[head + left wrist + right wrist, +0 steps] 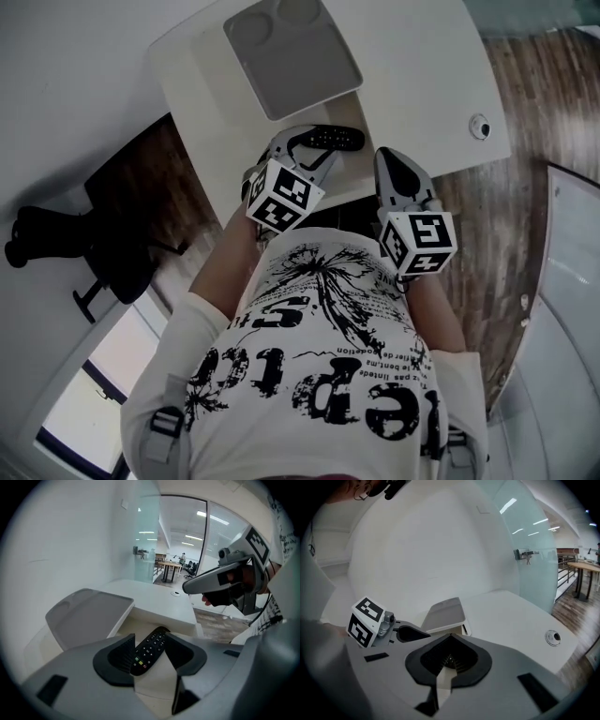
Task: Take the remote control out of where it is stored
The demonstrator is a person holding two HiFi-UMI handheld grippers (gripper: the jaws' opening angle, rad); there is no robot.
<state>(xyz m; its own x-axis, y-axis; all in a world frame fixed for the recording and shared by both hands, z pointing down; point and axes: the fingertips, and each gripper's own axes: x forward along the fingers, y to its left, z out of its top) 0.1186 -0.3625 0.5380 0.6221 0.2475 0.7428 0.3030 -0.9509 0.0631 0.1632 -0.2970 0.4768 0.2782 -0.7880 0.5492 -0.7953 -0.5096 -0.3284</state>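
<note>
Occupying most of the scene, a white counter (412, 56) stands against a pale wall, with wooden floor (525, 84) to its side and beneath it. Next in size is the person, seen from above in a white printed shirt (328, 356), standing close to the near edge of the counter. A black chair (103, 253) stands on the floor at the person's left, well apart from the work area. On the counter lies a grey tray (291, 56) with two round recesses at its far end. The left tool (150, 637) points downward over the near part of the counter, just in front of the tray. Its jaws stand apart, one to either side of the remote, and neither pad is seen pressing on it. The right tool (450, 637) is held beside the left one, nearer the counter's edge. Its jaws are together at the tips, with nothing between them. Each tool carries its cube with square markers at the rear. The remote control (149, 651), black with coloured buttons near its lower end, lies face up on a pale surface in front of the tray, lengthwise between the left tool's jaws. Whether that surface is the counter top itself or a lower ledge cannot be settled. A small round grommet (480, 127) sits in the counter near its right corner, well apart from the remote control.
</note>
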